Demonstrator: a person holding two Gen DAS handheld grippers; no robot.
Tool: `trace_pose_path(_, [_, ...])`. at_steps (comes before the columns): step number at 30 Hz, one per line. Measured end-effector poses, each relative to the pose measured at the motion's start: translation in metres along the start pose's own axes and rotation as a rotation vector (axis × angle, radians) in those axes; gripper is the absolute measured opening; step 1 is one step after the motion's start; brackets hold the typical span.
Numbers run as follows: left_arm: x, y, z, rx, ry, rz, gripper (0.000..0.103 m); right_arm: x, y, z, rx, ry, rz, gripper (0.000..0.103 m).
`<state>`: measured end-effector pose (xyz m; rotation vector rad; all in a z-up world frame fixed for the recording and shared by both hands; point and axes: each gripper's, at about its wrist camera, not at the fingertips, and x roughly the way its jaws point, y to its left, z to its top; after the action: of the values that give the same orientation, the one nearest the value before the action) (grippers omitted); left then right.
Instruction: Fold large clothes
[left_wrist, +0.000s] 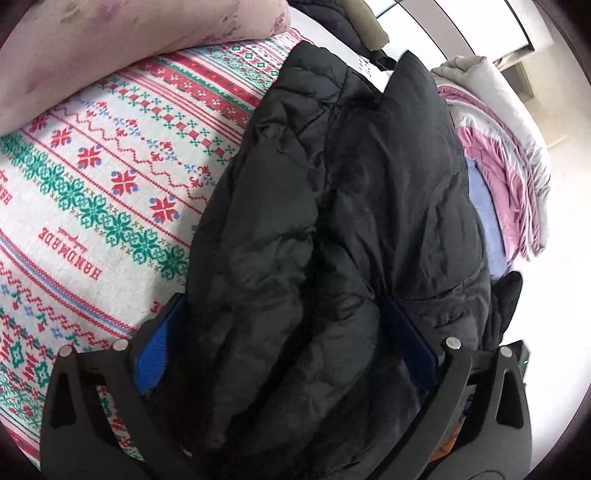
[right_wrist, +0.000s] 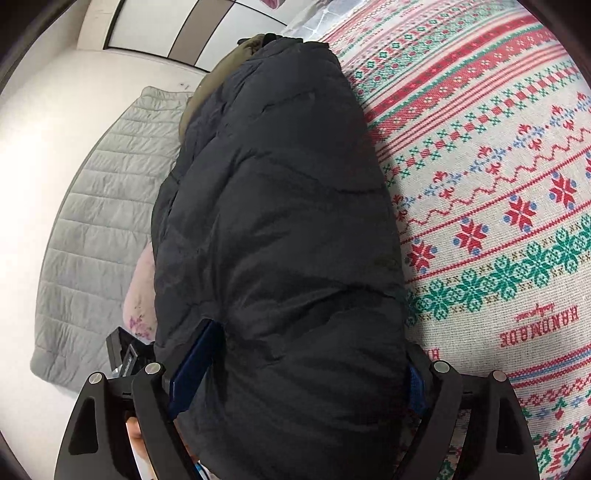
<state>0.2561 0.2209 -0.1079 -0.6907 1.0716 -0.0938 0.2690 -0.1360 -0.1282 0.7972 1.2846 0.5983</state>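
**Both claws astride the puffer jacket, mid-fold**

The left gripper (left_wrist: 284, 347) stands wide, with a thick roll of the black puffer jacket (left_wrist: 332, 221) bulging up between its blue pads (left_wrist: 151, 354). The near pad looks clear of the cloth; the far one is half buried, so I cannot say whether it presses. Beyond and to the left of this claw lies the patterned bedcover (left_wrist: 92, 192); to its right, a pink and white heap of bedding (left_wrist: 509, 166).

The right gripper (right_wrist: 295, 369) is also spread wide — the jacket (right_wrist: 277, 221) fills the gap wall to wall and runs straight ahead of it. A grey quilted mat (right_wrist: 96, 221) lies to its left, the bedcover (right_wrist: 498, 184) to its right.

My reading: the bundle is being set down after a fold. Next — draw both claws back clear, then take a fresh edge for the following fold.
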Motion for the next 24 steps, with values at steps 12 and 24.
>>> trace_pose_path(12, [0.012,-0.039,-0.01,0.033,0.038,-0.049,0.051,-0.047,0.056,-0.005,-0.241,-0.166,-0.096,0.029])
trace_pose_path(24, [0.047,-0.096,-0.029,0.092,0.078,-0.075,0.079,-0.079,-0.031,0.023,0.018,-0.116,-0.077,0.034])
